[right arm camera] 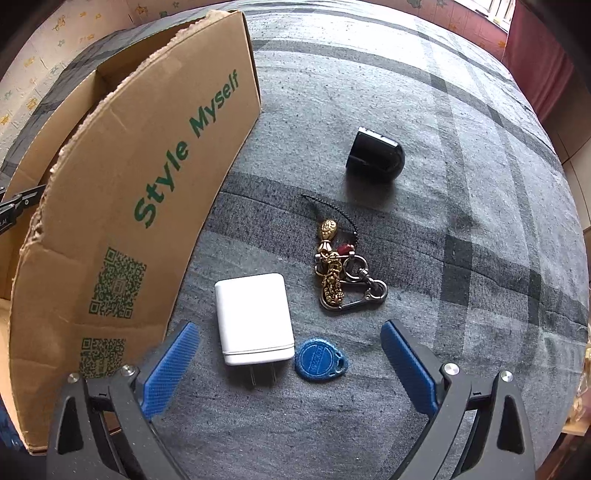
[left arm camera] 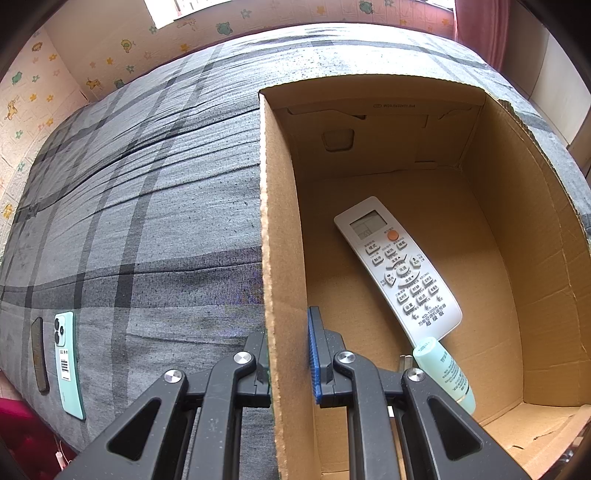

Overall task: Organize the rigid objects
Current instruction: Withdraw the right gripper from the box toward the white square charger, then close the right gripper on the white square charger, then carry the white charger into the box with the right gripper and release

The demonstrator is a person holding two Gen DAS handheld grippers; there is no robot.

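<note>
A home bedroom, a bed under a grey plaid woven cover, pale embossed wallpaper with cartoon frogs, ducks and flowers, a dark red curtain beside a bright window, personal odds and ends lying about

A grey plaid bedsheet, cartoon-print wallpaper and a red curtain surround the scene.

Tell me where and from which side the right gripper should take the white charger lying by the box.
Grip the white charger across its two long smooth sides, coming straight down from above. It lies flat on the bedspread, prongs toward the camera, already between the open right gripper fingers. Probably avoid the prongs: thin and slippery. The blue key fob lies close to one side, so place that finger carefully.
</note>
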